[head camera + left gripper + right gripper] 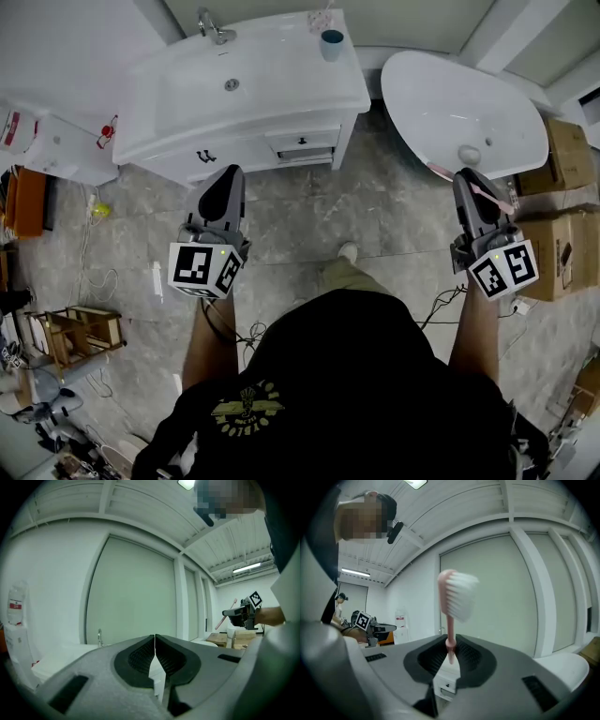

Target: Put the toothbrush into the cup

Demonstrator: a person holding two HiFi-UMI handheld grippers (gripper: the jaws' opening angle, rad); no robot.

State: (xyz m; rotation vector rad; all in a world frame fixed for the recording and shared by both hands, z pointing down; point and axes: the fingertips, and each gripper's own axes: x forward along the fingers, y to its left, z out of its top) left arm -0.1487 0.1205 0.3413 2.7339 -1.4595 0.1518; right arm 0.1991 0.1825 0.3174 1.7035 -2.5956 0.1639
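Observation:
A pink toothbrush (456, 597) with white bristles stands upright in the right gripper view, its thin handle pinched between the pads of my right gripper (450, 642). From the head view the toothbrush (494, 196) lies across that gripper (467, 178), above the floor beside a white tub. The blue cup (331, 44) stands on the back right corner of the white vanity sink (309, 89), far from both grippers. My left gripper (228, 174) hovers in front of the vanity's drawers, and its jaws (155, 637) are shut with nothing between them.
A chrome faucet (212, 26) sits at the sink's back. A white tub (441, 108) stands right of the vanity, with cardboard boxes (562, 202) beyond it. A wooden rack (80, 333) and cables lie on the grey floor at left. My foot (348, 251) shows between the grippers.

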